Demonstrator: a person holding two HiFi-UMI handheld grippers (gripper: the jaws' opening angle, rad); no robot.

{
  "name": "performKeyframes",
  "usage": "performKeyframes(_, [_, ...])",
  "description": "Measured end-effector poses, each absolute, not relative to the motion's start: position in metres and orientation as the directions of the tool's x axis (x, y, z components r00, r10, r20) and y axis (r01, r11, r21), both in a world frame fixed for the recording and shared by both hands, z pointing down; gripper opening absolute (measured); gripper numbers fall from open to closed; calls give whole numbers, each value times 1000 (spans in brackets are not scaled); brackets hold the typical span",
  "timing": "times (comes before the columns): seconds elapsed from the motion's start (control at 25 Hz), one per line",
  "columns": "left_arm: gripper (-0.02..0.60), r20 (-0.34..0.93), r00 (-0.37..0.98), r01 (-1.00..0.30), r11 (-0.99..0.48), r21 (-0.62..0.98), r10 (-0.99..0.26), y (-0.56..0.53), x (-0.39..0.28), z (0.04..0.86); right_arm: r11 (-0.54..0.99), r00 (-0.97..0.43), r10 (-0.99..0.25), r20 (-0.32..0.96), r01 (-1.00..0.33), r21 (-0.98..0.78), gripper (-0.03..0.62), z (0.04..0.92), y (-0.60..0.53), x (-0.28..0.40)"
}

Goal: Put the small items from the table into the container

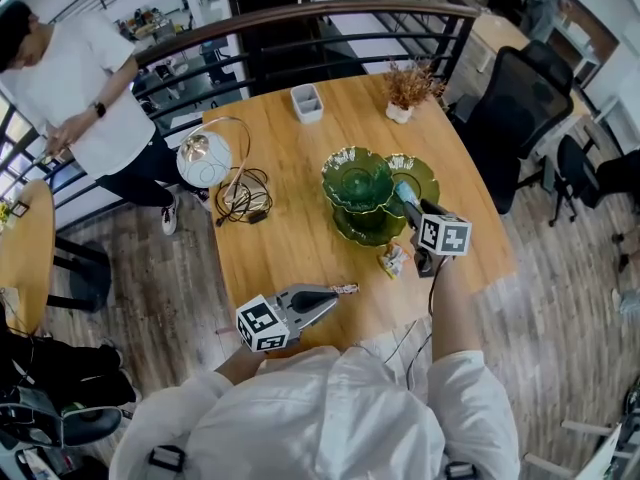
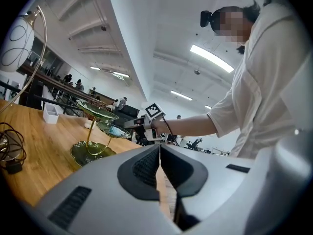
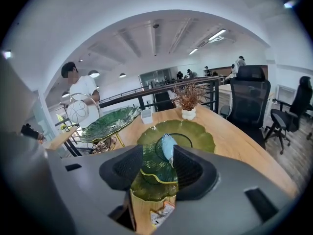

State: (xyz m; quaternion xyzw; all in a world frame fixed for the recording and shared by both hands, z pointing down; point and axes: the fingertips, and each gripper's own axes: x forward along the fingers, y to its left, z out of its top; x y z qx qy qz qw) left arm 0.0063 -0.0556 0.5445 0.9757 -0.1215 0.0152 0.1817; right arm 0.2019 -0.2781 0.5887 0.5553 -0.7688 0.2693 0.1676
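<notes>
A green three-tier dish stand (image 1: 352, 180) stands on the wooden table (image 1: 290, 238). A light blue wrapped item (image 1: 405, 190) lies in its middle dish (image 3: 195, 136). My right gripper (image 1: 410, 208) is at that dish, open, and the blue item (image 3: 167, 148) shows between its jaws, resting on the dish. A small wrapped snack (image 1: 393, 260) lies on the table under the right gripper. My left gripper (image 1: 333, 293) hovers near the table's front edge, shut, with a small brownish wrapped item (image 1: 346, 289) sticking out of its tip. That item is hidden in the left gripper view (image 2: 160, 148).
A white globe lamp (image 1: 203, 158) with coiled cables (image 1: 245, 193) stands on the table's left side. At the back are a small white tray (image 1: 307, 102) and a dried-flower pot (image 1: 405, 93). A black office chair (image 1: 525, 98) is at the right; a person (image 1: 70, 78) stands beyond the railing.
</notes>
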Motion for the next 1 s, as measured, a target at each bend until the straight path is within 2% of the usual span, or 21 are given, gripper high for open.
performKeyframes(0.24, [8, 77, 972, -236, -907, 348, -223, -49, 11, 544, 246, -356, -764, 538, -932, -267, 173, 592, -260, 197])
performKeyframes(0.36, [8, 77, 973, -229, -910, 346, -216, -45, 14, 542, 230, -323, -787, 525, -944, -237, 73, 590, -252, 201])
performKeyframes(0.48, [8, 73, 974, -227, -911, 345, -215, -42, 16, 541, 230, -321, -795, 514, -945, -234, 34, 593, -242, 202])
performKeyframes(1.0, [9, 80, 975, -223, -911, 347, -208, -29, 26, 542, 247, -346, -784, 515, -935, -253, 14, 604, -210, 200])
